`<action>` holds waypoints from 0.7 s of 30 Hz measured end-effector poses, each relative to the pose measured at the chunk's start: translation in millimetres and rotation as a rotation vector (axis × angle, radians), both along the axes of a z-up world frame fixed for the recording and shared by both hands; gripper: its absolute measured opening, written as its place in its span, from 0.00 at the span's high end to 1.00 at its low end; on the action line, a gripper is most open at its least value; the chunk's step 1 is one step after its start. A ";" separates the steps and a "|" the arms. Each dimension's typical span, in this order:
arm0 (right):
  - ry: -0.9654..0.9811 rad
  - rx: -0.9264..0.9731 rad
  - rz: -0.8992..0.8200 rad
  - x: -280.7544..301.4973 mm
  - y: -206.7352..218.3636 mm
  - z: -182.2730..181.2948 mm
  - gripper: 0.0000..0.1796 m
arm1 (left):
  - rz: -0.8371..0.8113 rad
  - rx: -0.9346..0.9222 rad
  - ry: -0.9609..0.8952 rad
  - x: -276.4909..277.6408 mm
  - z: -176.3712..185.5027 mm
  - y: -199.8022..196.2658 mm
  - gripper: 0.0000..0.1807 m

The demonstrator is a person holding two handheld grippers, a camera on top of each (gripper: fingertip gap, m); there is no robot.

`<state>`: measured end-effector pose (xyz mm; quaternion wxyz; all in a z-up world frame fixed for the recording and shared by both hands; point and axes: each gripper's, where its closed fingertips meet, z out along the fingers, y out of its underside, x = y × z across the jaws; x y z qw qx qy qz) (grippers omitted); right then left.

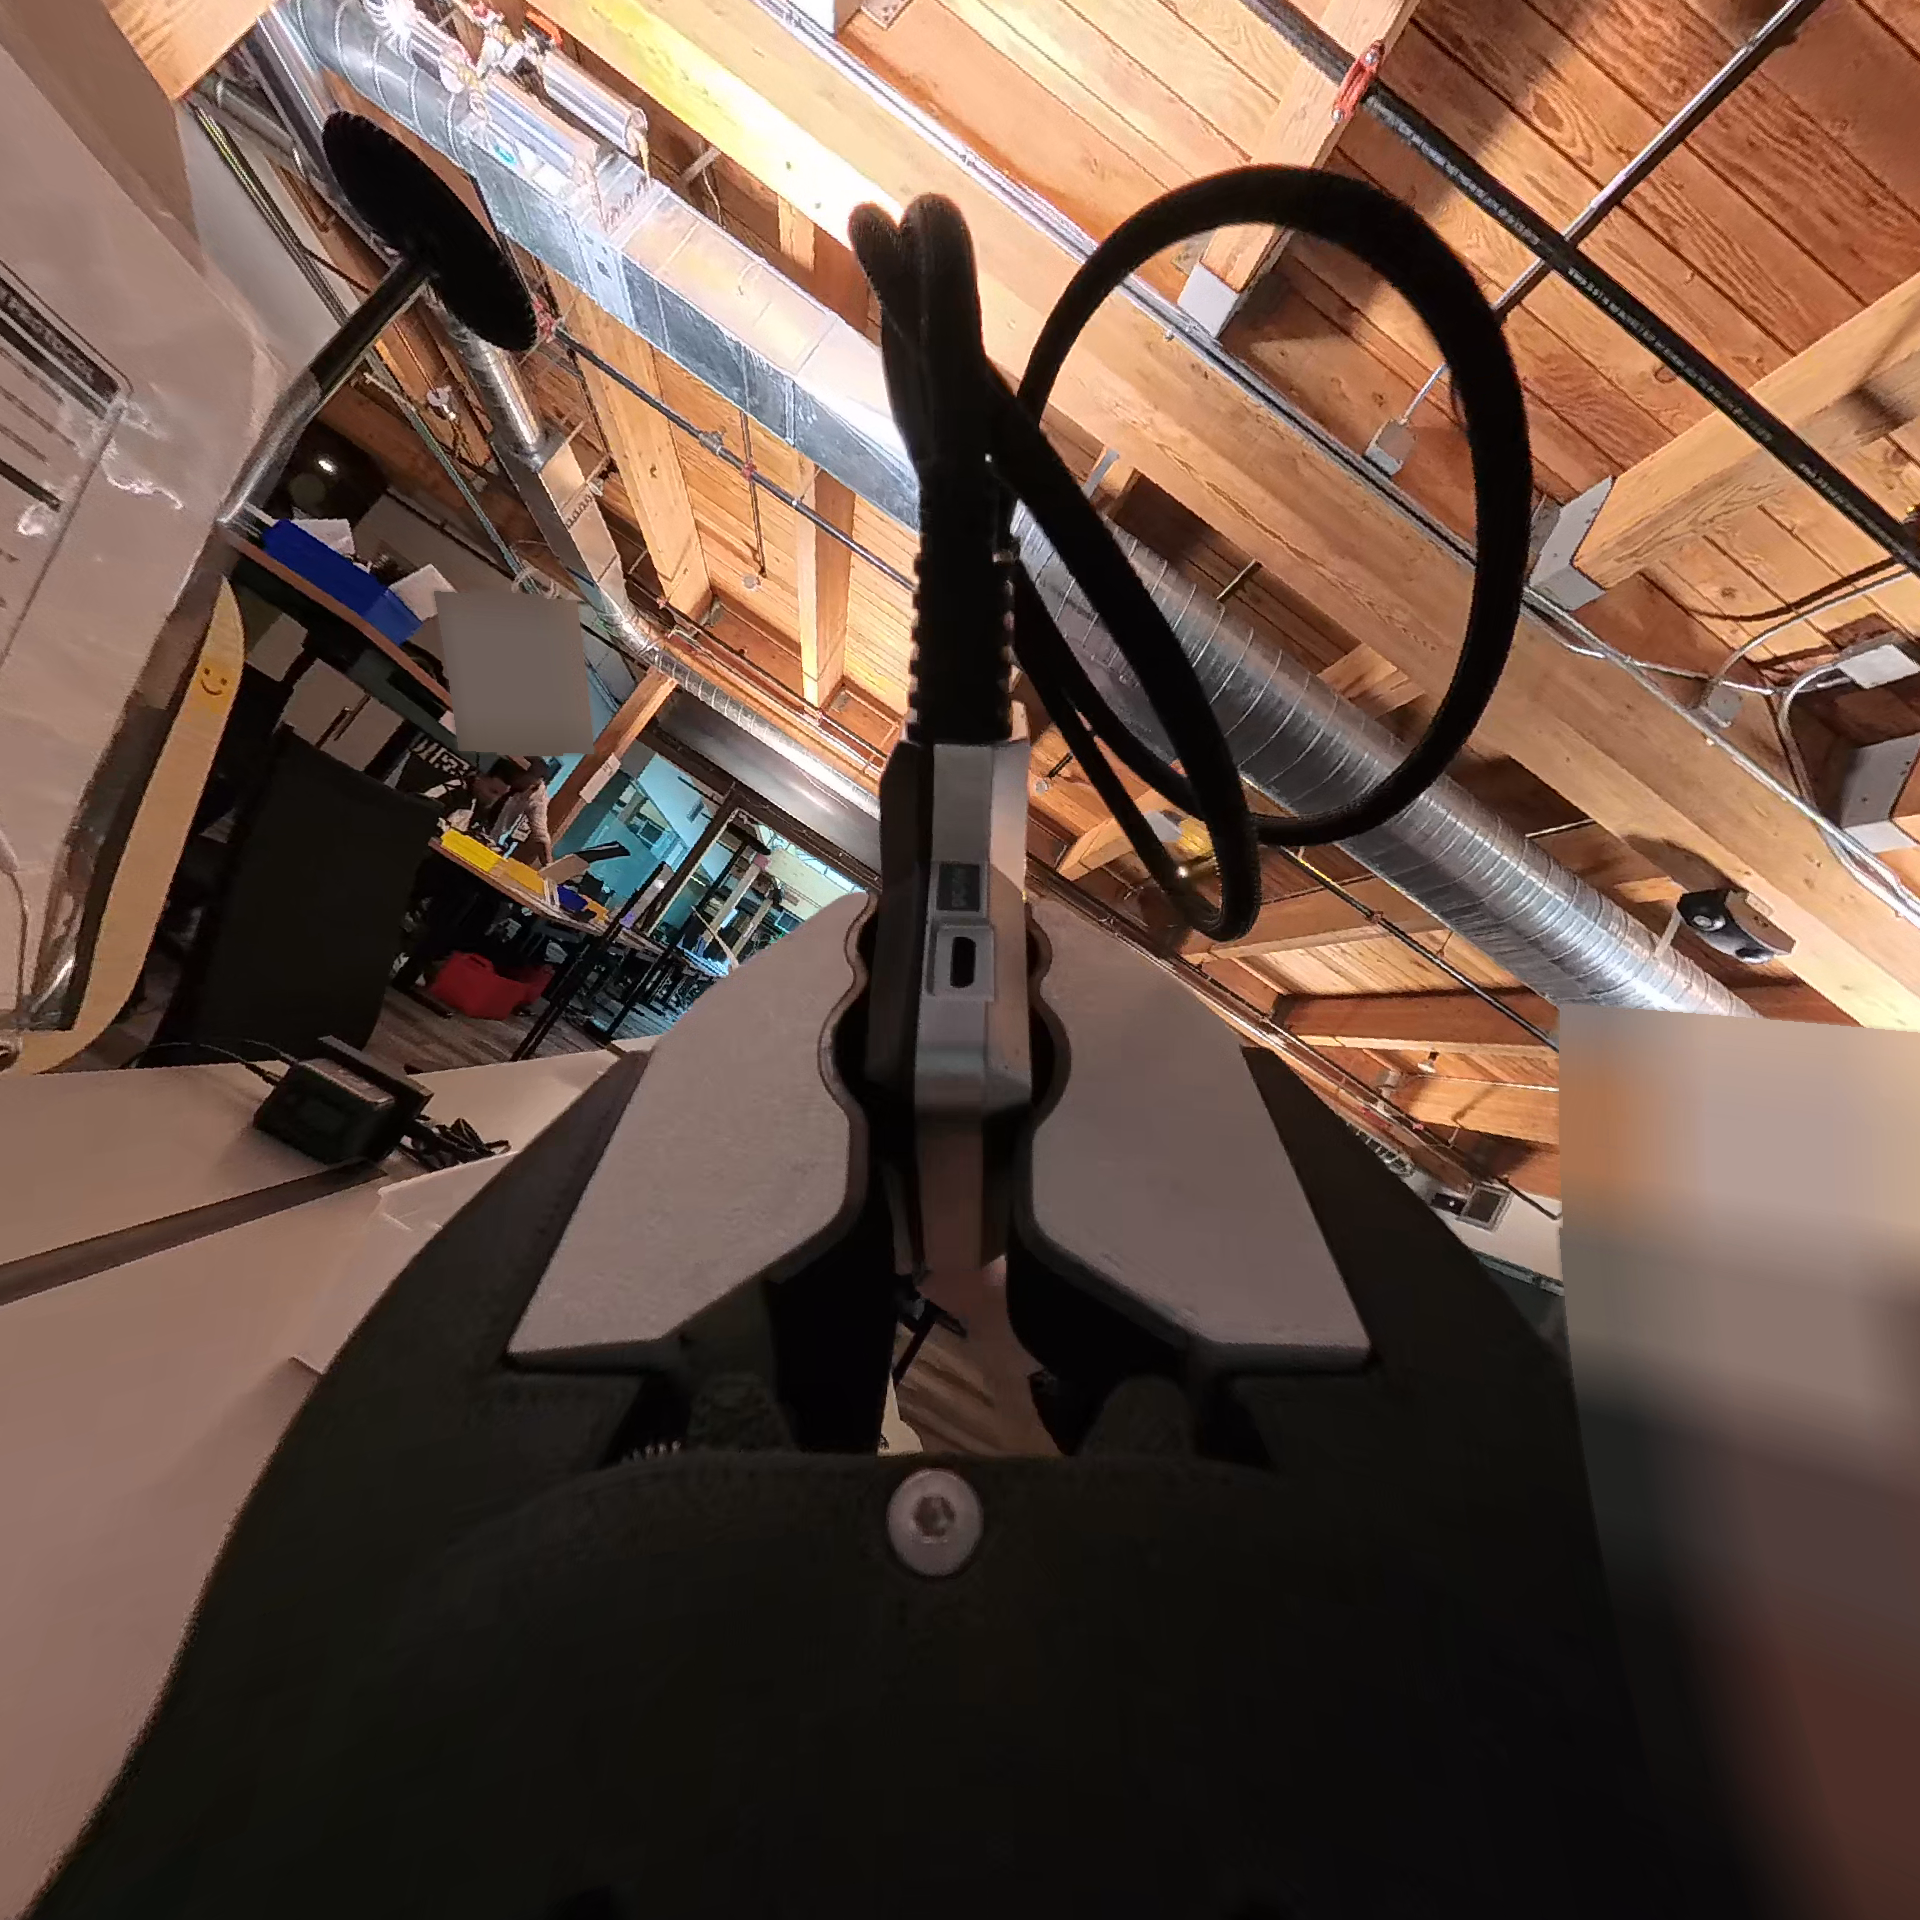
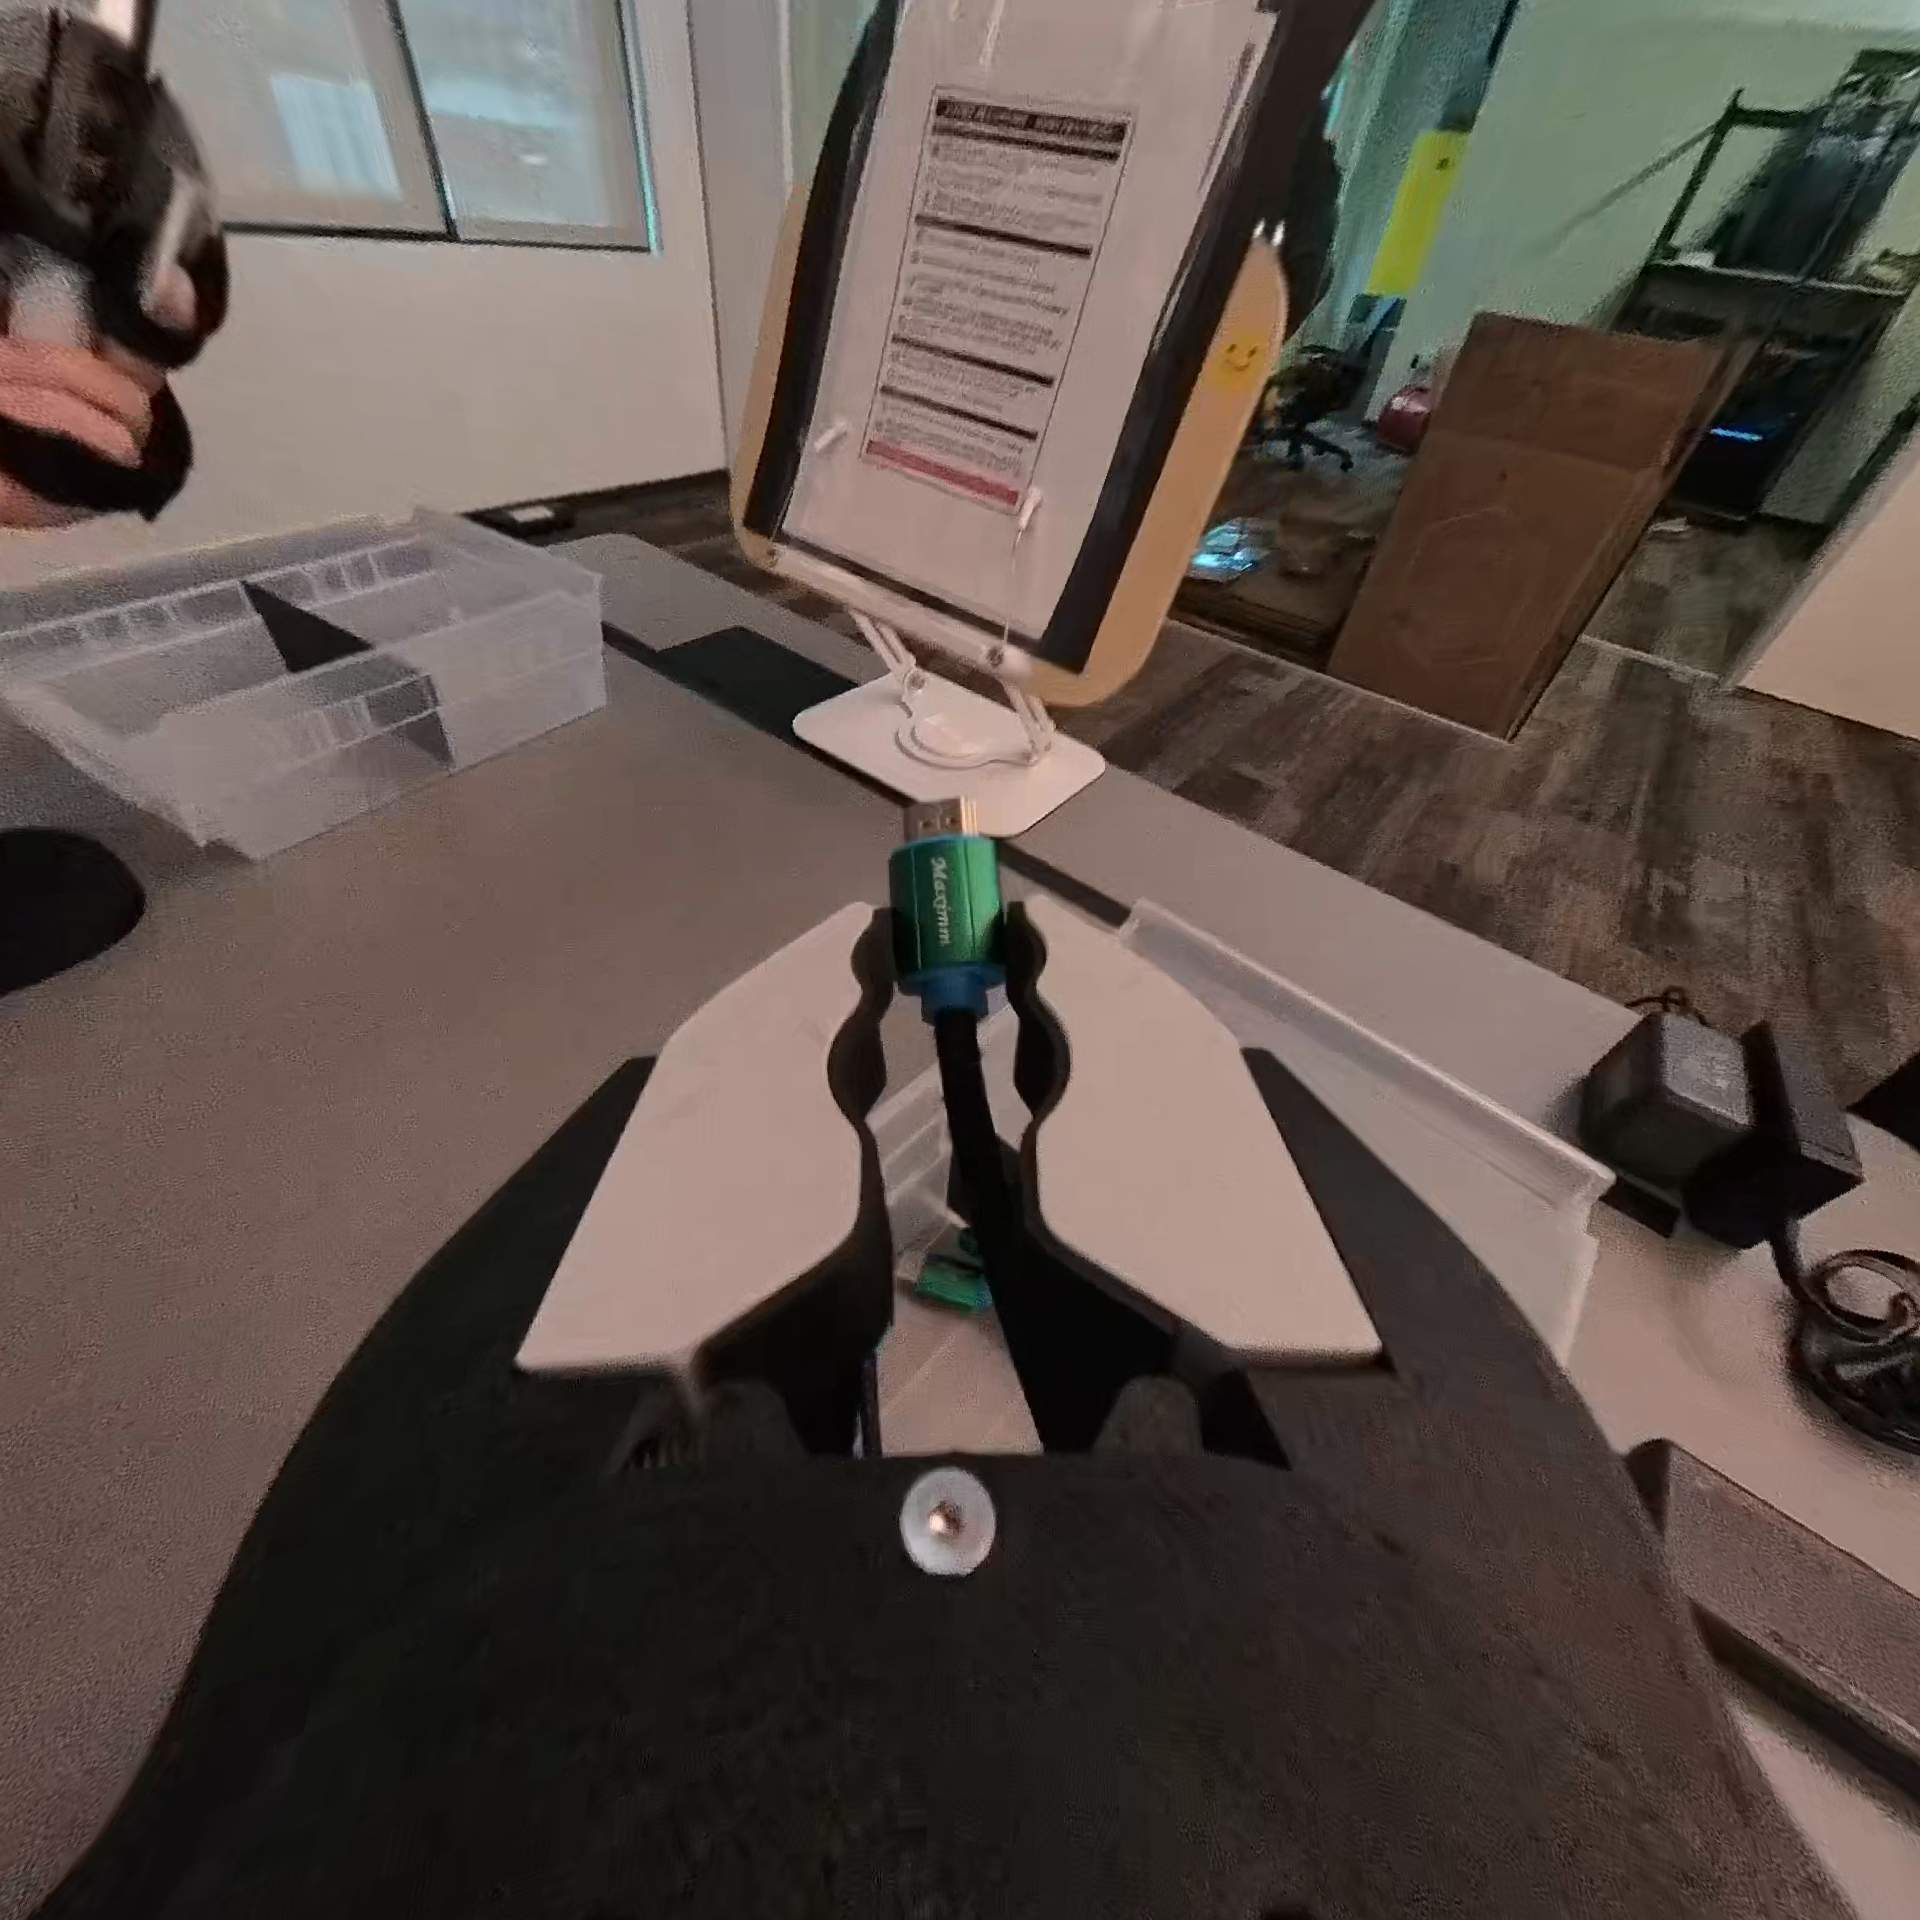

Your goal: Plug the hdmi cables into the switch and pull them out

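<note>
The left wrist view looks steeply upward at a timber ceiling [image 1: 1195, 343] with a silver air duct [image 1: 1299, 748] crossing it; only a strip of white table [image 1: 125, 1132] shows at lower left, bearing a black power adapter [image 1: 338, 1101]. The right wrist view looks level across a grey table [image 2: 468, 987] and alone shows a clear plastic organiser box [image 2: 312, 675], a tablet-style stand holding a printed sheet [image 2: 997, 343], and a second black adapter [image 2: 1704, 1112] at the right edge.

The left gripper [image 1: 948, 971] is closed on the silver HDMI switch [image 1: 961, 935], clamping its flat sides. The switch's long axis runs along the fingers, pointing up and away from the camera; a narrow edge with a small port faces the lens. Black braided cables [image 1: 1475, 499] leave its far end and loop against the ceiling. The gripper is tipped skyward.

The right gripper [image 2: 945, 961] is closed on a green HDMI plug [image 2: 943, 914], gripped near its blue collar. The plug's long axis follows the fingers, metal tip forward toward the stand's white base [image 2: 956, 748], above the table. Its black cable [image 2: 971, 1143] trails back between the fingers. A second green connector [image 2: 951, 1283] lies on the table below. The other gripper, blurred, appears at upper left [image 2: 94, 270], well apart from the plug.
</note>
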<state>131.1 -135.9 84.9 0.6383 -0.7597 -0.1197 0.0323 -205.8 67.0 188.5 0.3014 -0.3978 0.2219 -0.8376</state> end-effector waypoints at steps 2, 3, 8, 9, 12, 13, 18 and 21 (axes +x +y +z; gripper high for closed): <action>-0.010 -0.026 0.082 -5.7 1.4 -15.6 0.88 | -0.003 -0.006 -0.006 -1.3 0.4 1.2 0.88; 0.002 -0.022 0.129 -10.3 0.0 -18.5 0.88 | -0.004 -0.009 -0.008 -1.6 0.3 1.5 0.88; 0.048 -0.101 0.213 -8.7 -16.3 -43.1 0.88 | -0.006 -0.010 -0.006 -0.8 -0.4 2.0 0.88; 0.056 -0.124 0.204 -5.8 -16.8 -51.3 0.88 | -0.006 -0.009 -0.004 -0.2 -0.6 2.1 0.88; 0.016 -0.288 0.189 -7.8 -15.5 -90.5 0.88 | -0.014 -0.011 -0.002 2.5 -1.6 1.3 0.88; -0.007 -0.365 0.153 -5.3 -12.2 -107.2 0.88 | -0.018 -0.012 0.000 3.6 -2.2 0.5 0.88; 0.057 -0.805 -0.029 5.0 -4.1 -188.1 0.89 | -0.039 -0.004 0.015 9.9 -3.9 -7.7 0.88; 0.342 -0.947 -0.094 -1.2 0.6 -213.2 0.92 | -0.057 0.010 0.026 13.8 -4.2 -14.3 0.88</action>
